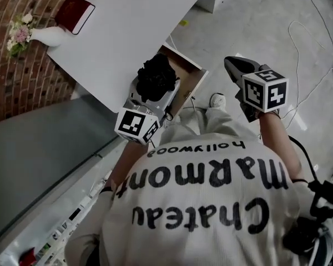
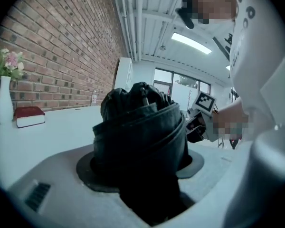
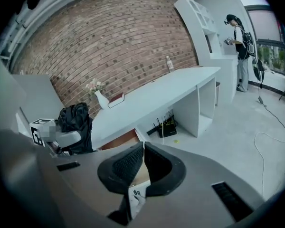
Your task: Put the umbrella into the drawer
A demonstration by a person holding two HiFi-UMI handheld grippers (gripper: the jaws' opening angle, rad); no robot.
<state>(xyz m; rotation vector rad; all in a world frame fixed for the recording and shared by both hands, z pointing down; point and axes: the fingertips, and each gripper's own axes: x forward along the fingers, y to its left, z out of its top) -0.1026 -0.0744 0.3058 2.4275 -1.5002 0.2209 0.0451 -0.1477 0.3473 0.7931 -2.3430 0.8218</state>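
Observation:
A folded black umbrella [image 1: 156, 73] is clamped in my left gripper [image 1: 158, 93], just above the white desk's [image 1: 127, 26] near edge. In the left gripper view the umbrella [image 2: 140, 127] fills the space between the jaws, and both pads press on its bundled fabric. Right beside it, the wooden drawer [image 1: 191, 81] stands pulled out from under the desk. My right gripper [image 1: 231, 66] hovers to the right of the drawer over the floor. In its own view the right gripper [image 3: 143, 148] has its ribbed pads together, holding nothing, with the drawer [image 3: 118, 140] and the umbrella [image 3: 76, 122] ahead on the left.
A red book [image 1: 75, 13] and a white vase of flowers [image 1: 47, 36] sit on the desk's far left by the brick wall. Cables [image 1: 316, 54] trail over the concrete floor at right. A grey cabinet top [image 1: 33, 148] lies at left. Another person [image 3: 240, 46] stands far off.

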